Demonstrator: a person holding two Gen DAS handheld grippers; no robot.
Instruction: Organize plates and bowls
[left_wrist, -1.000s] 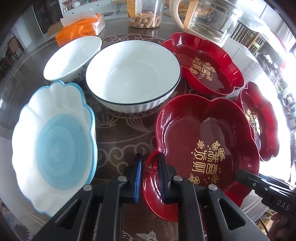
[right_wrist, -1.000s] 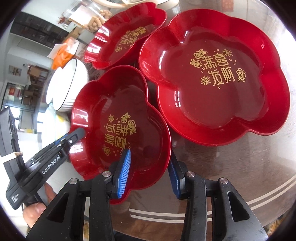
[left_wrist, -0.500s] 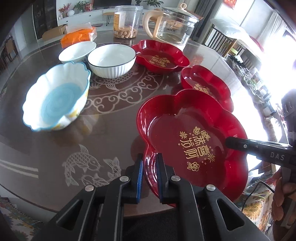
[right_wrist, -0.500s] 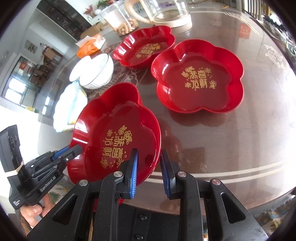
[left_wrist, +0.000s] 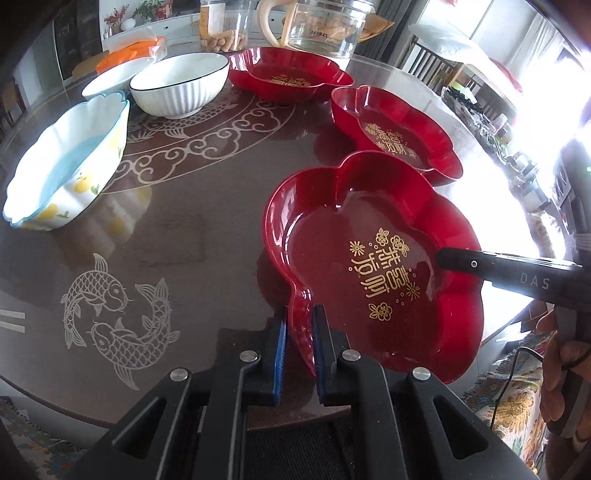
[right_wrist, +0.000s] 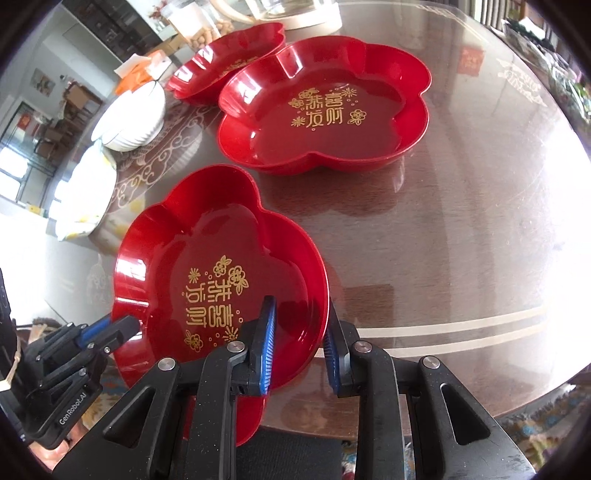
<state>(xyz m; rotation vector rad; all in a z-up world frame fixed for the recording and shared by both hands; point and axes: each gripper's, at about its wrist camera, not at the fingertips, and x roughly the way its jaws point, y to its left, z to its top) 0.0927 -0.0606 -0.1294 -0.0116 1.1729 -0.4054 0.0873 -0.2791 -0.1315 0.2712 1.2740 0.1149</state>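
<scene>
A red flower-shaped plate (left_wrist: 369, 258) with gold characters hangs over the near edge of the table, held from both sides. My left gripper (left_wrist: 299, 325) is shut on its left rim, blue pads on either side of the wall. My right gripper (right_wrist: 299, 332) is shut on the opposite rim of the same plate (right_wrist: 207, 266), one pad inside and one outside. In the left wrist view a right gripper finger (left_wrist: 480, 264) reaches in over the plate's right edge. Two matching red plates (right_wrist: 325, 110) (right_wrist: 229, 55) rest on the table beyond.
On the dark glass-topped table (left_wrist: 184, 221) stand a blue scalloped bowl (left_wrist: 62, 166), a white black-rimmed bowl (left_wrist: 181, 85) and a smaller white bowl (left_wrist: 114, 77). A glass jar (left_wrist: 221, 22), a glass pitcher (left_wrist: 321, 26) and an orange packet (left_wrist: 129, 51) line the far side.
The held plate has come away from the other dishes toward the table's near edge. Both grippers backed off with it, and the right jaws narrowed onto its rim.
</scene>
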